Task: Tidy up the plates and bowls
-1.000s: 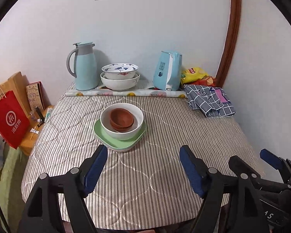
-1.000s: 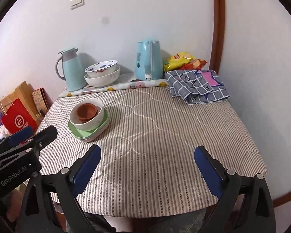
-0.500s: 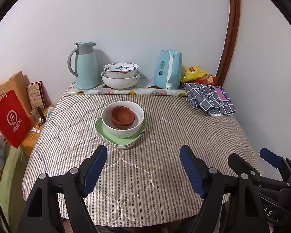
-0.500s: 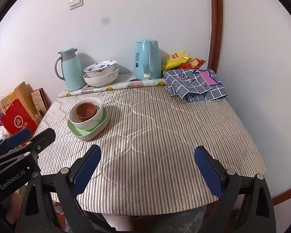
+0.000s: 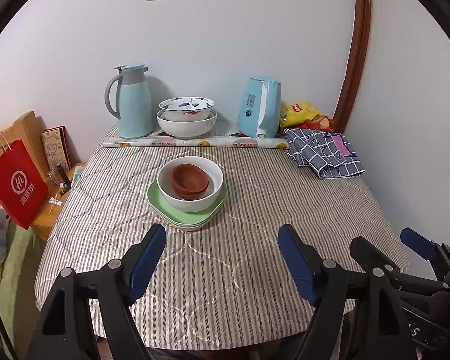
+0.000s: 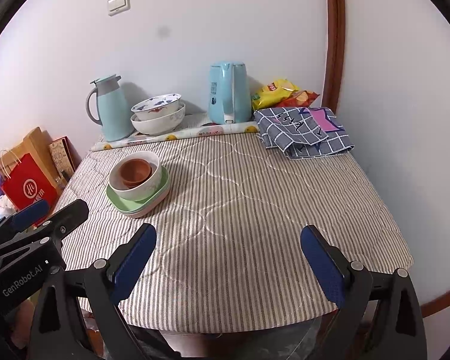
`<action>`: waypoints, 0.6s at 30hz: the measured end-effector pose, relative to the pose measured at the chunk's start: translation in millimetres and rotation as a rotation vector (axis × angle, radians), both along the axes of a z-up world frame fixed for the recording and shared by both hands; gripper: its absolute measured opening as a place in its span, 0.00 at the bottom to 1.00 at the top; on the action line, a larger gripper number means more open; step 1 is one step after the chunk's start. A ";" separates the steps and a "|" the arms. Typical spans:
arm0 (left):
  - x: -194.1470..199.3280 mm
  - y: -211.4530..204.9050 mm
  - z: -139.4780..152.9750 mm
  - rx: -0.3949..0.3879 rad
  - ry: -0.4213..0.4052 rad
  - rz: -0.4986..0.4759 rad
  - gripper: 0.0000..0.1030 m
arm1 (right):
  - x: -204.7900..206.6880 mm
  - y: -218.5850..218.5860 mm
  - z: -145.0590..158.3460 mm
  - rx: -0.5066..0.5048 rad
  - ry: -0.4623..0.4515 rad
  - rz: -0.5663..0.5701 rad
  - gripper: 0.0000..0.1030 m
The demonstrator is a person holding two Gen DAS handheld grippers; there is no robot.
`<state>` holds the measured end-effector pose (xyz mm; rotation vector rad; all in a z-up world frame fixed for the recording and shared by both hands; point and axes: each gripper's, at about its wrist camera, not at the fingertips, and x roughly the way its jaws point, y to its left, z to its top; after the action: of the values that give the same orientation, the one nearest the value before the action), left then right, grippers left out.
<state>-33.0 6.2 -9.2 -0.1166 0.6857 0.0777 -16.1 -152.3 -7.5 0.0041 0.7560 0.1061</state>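
Note:
Brown bowls [image 5: 190, 181] [image 6: 135, 172] are nested in a white bowl [image 5: 192, 204] [image 6: 135, 190], which rests on stacked green plates [image 5: 192, 220] [image 6: 141, 205] on the striped table. Against the far wall, a blue-patterned bowl [image 5: 186, 109] [image 6: 156, 106] sits inside a larger white bowl [image 5: 186, 127] [image 6: 159, 124]. My left gripper [image 5: 222, 234] stands open over the table's near part, short of the plate stack, with nothing between its fingers. My right gripper [image 6: 229, 235] is open too, empty, to the right of the stack.
A light blue thermos jug [image 5: 133, 102] and an electric kettle [image 5: 259, 108] flank the far bowls on a rolled patterned mat [image 5: 195, 142]. A folded checked cloth [image 5: 324, 154] and snack bags [image 5: 300, 112] lie at the back right. A red paper bag [image 5: 16, 184] stands left of the table.
Both views have drawn back slightly from the table, so the stack looks a little farther away. The bowls and plates have not moved, and both grippers stay open.

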 end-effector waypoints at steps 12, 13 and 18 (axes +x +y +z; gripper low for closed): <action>0.5 2.7 0.6 0.000 0.003 0.007 0.74 | 0.3 3.2 0.5 -0.001 0.000 0.006 0.93; 0.4 3.1 0.6 0.000 0.003 0.008 0.74 | 0.3 3.3 0.5 -0.001 0.000 0.006 0.93; 0.3 4.4 0.5 0.002 0.001 0.011 0.74 | 0.2 3.0 0.2 -0.001 0.000 0.007 0.93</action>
<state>-32.7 10.6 -8.8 -0.1183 0.6860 0.0888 -15.9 -149.3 -7.3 0.0004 0.7557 0.1126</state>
